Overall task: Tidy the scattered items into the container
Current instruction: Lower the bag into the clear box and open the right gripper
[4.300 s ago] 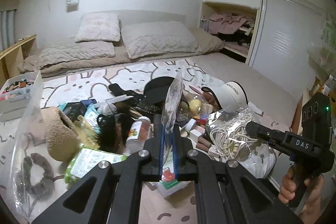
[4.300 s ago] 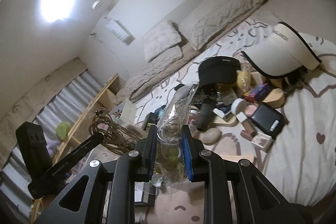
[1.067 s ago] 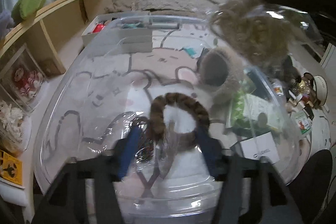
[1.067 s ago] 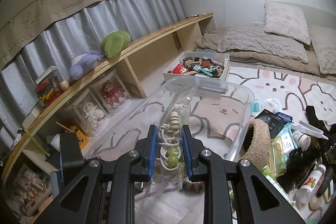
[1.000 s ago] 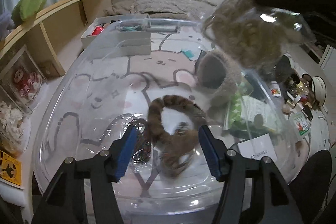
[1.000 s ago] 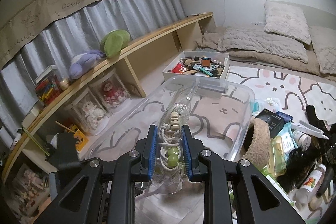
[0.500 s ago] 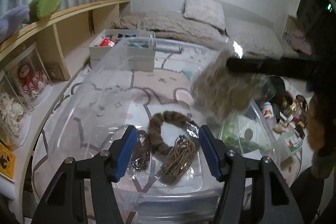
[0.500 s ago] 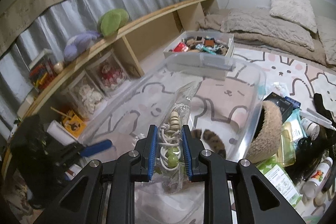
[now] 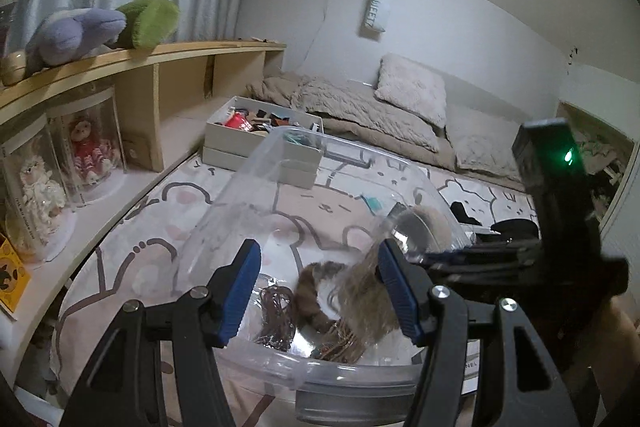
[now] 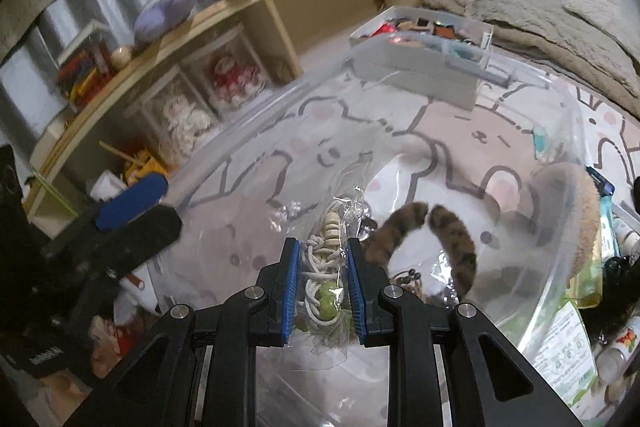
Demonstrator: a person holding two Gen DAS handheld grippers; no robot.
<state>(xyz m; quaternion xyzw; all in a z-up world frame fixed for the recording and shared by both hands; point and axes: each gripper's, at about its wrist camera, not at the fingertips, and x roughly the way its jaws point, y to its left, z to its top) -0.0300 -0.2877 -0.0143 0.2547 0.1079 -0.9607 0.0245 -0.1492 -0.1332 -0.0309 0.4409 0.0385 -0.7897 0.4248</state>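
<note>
- Container [image 9: 352, 373], a clear plastic tub on the bunny-print rug, sits directly below both of my grippers.
- Compared with half a second ago, my left gripper [image 9: 318, 291] has lifted and tipped back, so its view now takes in more of the room above the tub.
- Its blue-padded fingers [image 9: 240, 291] remain spread wide with nothing between them, held over the tub's near rim.
- My right gripper [image 10: 323, 287] has dropped lower toward the tub than it was half a second ago, and now points steeply down into it.
- It remains clamped on a clear bag of cord and beads [image 10: 326, 279], hanging over the tub's interior.
- Inside the tub lie a brown furry headband [image 10: 448, 239] and a bagged coil of brown cord [image 9: 276, 311], side by side near the tub's front wall.
- A tan fuzzy slipper [image 10: 576, 215] rests against the outside of the tub's right wall.
</note>
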